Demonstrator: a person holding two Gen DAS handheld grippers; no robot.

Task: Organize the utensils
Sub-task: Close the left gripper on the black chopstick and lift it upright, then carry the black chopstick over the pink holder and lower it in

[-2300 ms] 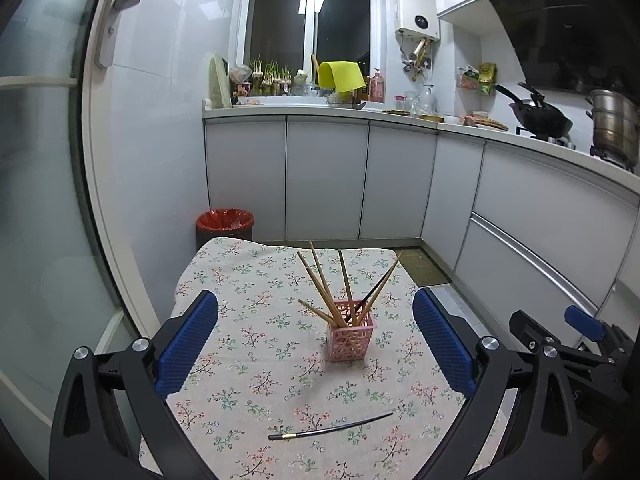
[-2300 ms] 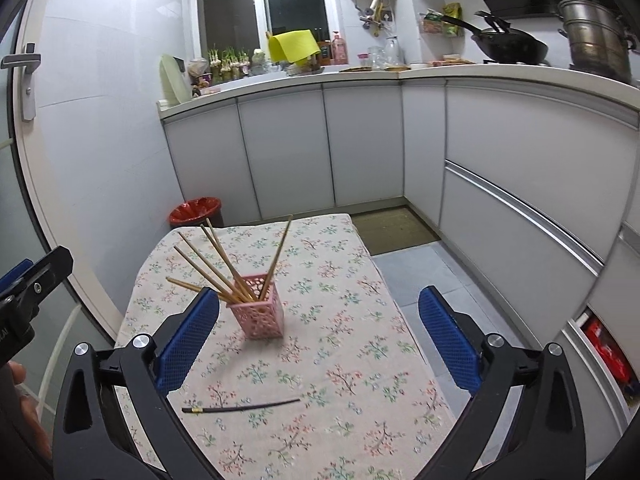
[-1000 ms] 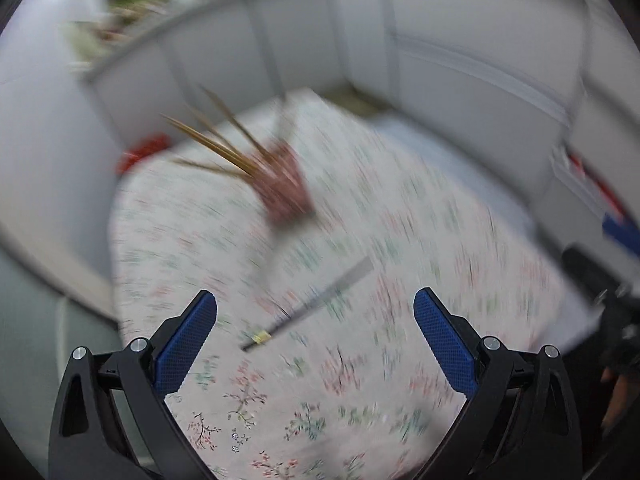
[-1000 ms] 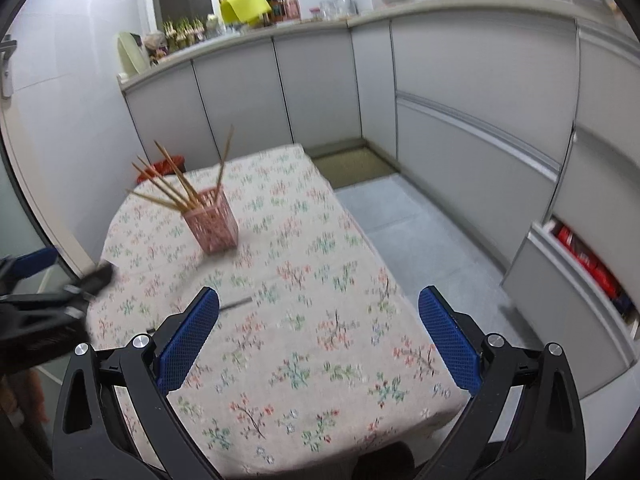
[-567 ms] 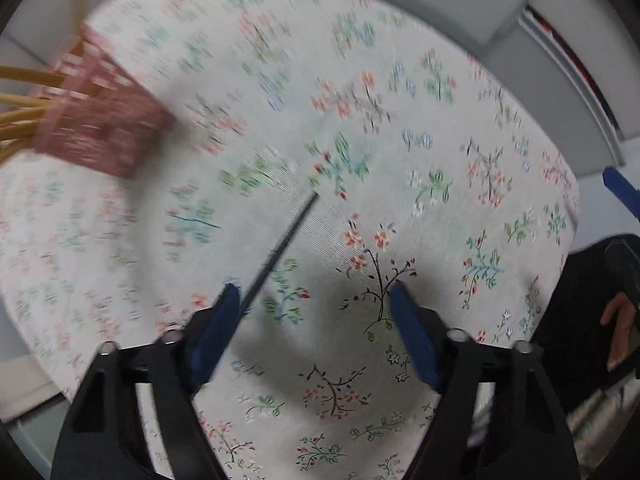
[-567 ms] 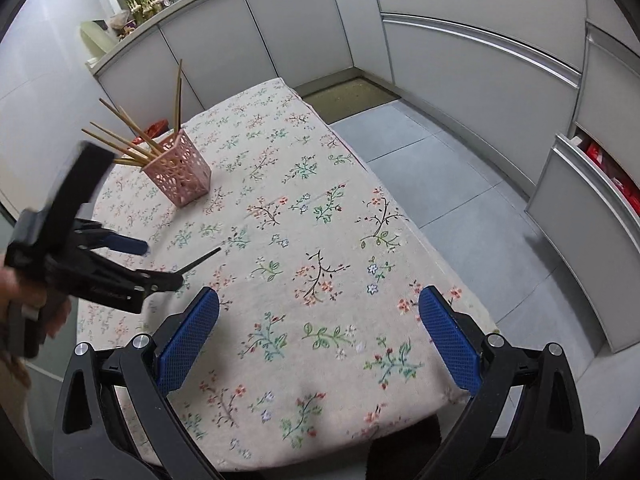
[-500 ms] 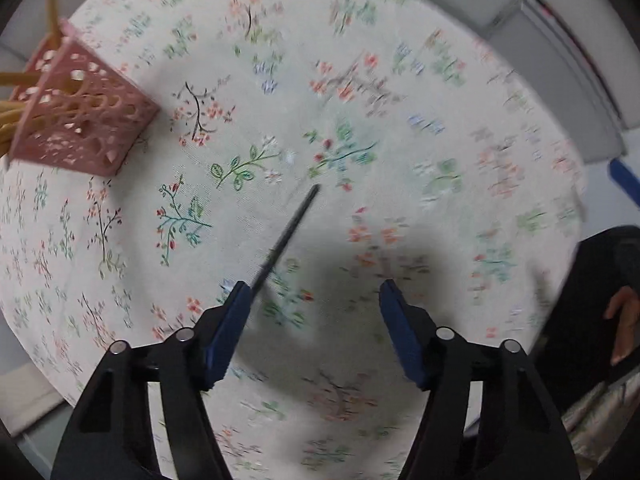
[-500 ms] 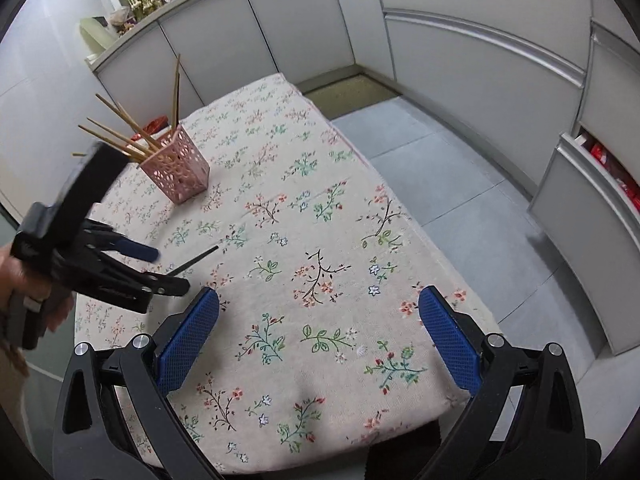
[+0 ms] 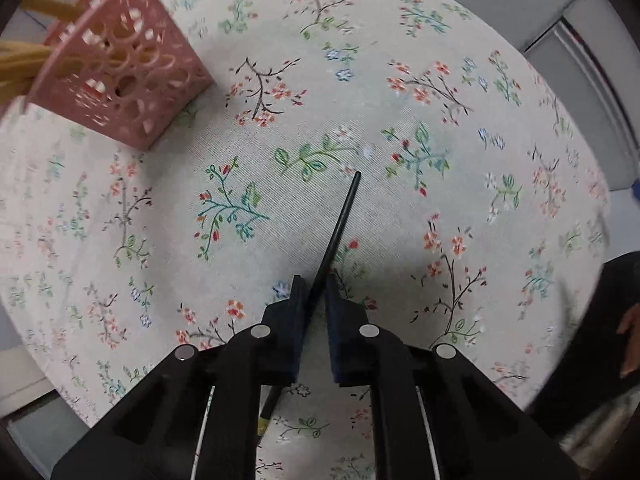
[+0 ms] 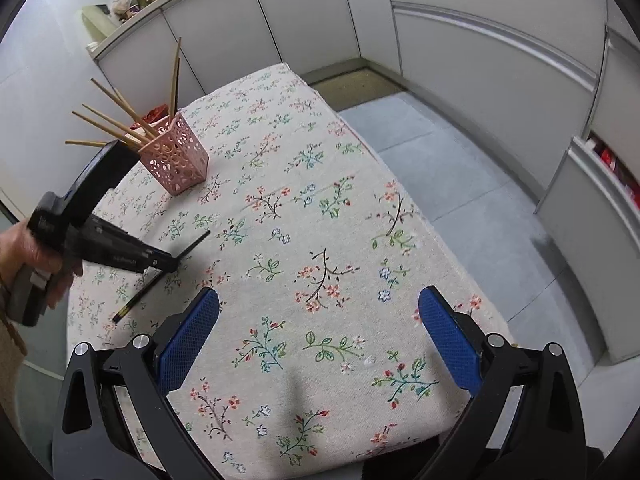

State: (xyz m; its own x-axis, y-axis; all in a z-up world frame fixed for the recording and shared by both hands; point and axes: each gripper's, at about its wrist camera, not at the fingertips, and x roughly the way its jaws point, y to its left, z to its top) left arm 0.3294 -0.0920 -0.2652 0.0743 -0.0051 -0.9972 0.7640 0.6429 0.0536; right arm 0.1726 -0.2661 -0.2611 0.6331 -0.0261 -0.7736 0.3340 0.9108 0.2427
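Note:
A black chopstick lies on the floral tablecloth, and my left gripper points straight down with its jaws shut on the stick's middle. The same chopstick shows in the right wrist view, pinched under the left gripper, which a hand holds. A pink perforated holder with several wooden chopsticks stands at the upper left; the holder sits far left in the right wrist view. My right gripper hangs open over the cloth's near part, nothing between its fingers.
The table's right edge drops to a grey tiled floor. White kitchen cabinets run behind and to the right. A person's dark clothing and hand are at the right rim of the left wrist view.
My left gripper came down over the black chopstick and its jaws went from wide open to shut on it. The right gripper sank a little toward the table, then stayed.

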